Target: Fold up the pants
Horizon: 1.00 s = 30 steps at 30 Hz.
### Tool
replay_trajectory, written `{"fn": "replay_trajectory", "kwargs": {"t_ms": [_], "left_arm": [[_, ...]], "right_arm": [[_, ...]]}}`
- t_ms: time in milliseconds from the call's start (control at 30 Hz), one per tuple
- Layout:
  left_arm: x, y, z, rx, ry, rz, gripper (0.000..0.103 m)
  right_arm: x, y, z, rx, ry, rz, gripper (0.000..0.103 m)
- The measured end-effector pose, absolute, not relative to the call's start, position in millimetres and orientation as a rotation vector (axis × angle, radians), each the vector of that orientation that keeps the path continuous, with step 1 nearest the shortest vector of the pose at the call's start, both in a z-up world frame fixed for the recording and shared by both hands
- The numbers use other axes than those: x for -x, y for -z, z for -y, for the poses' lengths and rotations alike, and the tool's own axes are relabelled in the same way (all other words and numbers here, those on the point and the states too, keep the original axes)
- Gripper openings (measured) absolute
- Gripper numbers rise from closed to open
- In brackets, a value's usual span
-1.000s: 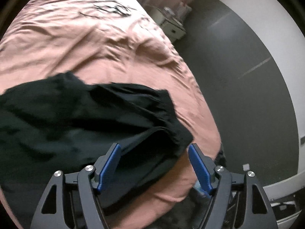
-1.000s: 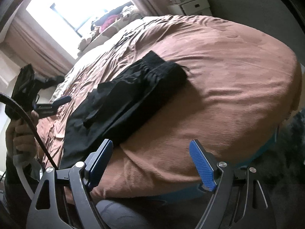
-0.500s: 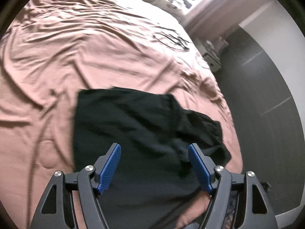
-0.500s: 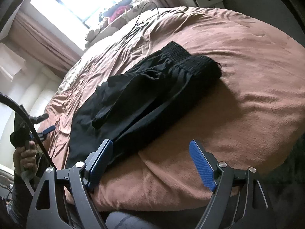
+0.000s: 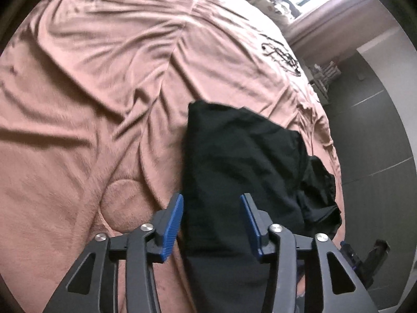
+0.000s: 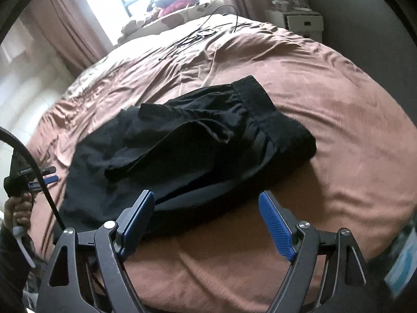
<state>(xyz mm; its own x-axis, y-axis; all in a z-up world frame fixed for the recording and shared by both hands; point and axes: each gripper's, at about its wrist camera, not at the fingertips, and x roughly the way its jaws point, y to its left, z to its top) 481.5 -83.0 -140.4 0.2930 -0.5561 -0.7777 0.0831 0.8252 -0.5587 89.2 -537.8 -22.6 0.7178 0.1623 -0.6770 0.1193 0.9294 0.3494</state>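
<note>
Black pants (image 5: 242,156) lie crumpled and partly folded on a pink-brown bed cover (image 5: 91,104). My left gripper (image 5: 211,203) hangs over their narrow leg end. Its jaws are closing with black cloth lying between them, and the blue pads are not pressing on it. In the right wrist view the pants (image 6: 195,140) stretch from the waistband (image 6: 263,104) at the right down to the left. My right gripper (image 6: 206,195) stands wide open above the near edge of the pants with nothing gripped. The left gripper (image 6: 49,178) shows at the far left in a hand.
The bed cover (image 6: 338,130) is wrinkled and drops off at the near edge. A black cable (image 6: 206,32) lies coiled near the head of the bed. A white nightstand (image 6: 302,22) stands by the wall, with grey floor (image 5: 378,156) beside the bed.
My left gripper has swung along the pants from the waist side to the leg end, and its jaws have narrowed. The right gripper has drawn closer to the pants and rolled a little.
</note>
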Motion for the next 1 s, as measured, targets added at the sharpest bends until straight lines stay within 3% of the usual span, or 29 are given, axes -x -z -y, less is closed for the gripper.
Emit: {"fn": "replay_trajectory", "kwargs": {"t_ms": [300,367,567,600,667,1000], "left_arm": [[-497.1,172.8,89.0,0.487,0.465,-1.255,0.036],[-500.8,175.7,91.2,0.479,0.469,-1.255,0.036],[-509.5,182.2,93.6,0.495,0.482,-1.246,0.036],[-510.9,182.7,94.4,0.498,0.483,-1.247,0.036],[-512.8,182.7,94.9,0.501,0.484,-1.246,0.036],[-511.3,186.6,102.1,0.549,0.523,-1.239,0.036]], "right_arm": [[-130.4,29.8,536.6,-0.297,-0.003,-0.824,0.081],[-145.6,33.3,532.7,-0.252,-0.003,-0.850,0.067],[-180.6,34.7,529.1,-0.219,-0.009,-0.880,0.065],[-183.2,34.6,529.4,-0.219,-0.010,-0.877,0.060],[-188.0,34.5,530.7,-0.208,0.005,-0.872,0.012],[-161.9,34.8,551.7,-0.272,0.083,-0.844,0.008]]}}
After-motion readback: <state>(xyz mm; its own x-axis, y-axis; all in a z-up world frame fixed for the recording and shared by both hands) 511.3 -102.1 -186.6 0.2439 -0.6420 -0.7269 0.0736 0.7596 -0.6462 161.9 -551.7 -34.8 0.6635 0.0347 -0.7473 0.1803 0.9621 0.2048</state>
